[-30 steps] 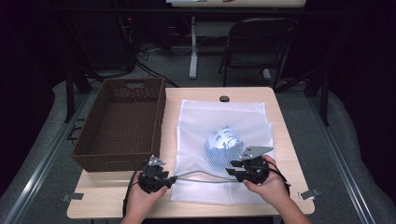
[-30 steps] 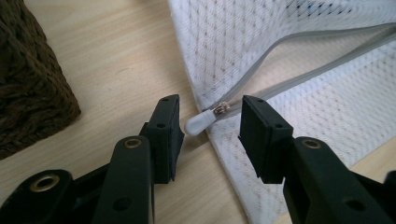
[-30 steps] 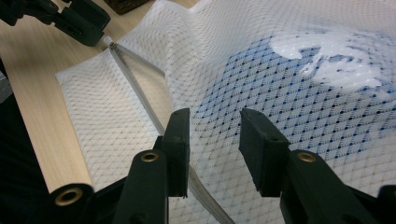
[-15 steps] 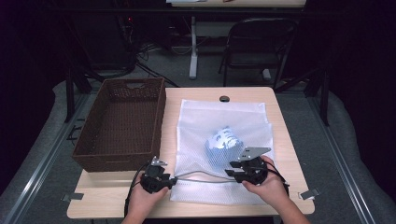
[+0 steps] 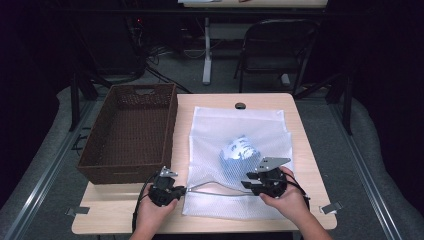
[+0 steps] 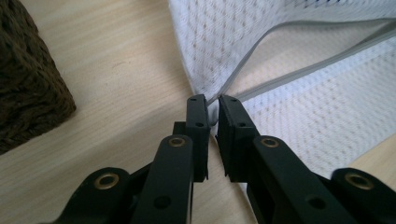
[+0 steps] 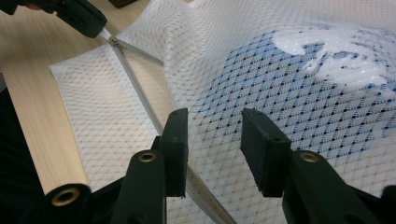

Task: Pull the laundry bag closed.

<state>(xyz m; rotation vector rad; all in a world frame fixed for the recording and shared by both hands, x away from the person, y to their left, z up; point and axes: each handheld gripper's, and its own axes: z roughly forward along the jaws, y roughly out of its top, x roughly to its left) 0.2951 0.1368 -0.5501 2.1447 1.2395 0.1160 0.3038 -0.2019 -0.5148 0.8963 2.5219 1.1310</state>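
At the mesh bag's (image 5: 240,165) near edge: left gripper (image 6: 211,109) pinching the zipper end (image 6: 214,103) to anchor it, right gripper (image 7: 212,135) hovering jaws apart.

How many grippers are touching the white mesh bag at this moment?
1 for certain. The left gripper pinches the zipper end at the corner of the mesh bag. The right gripper is open over the mesh on the other side; contact there cannot be judged.

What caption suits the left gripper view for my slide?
Left gripper pinches the mesh bag by its zipper end, beside the basket.
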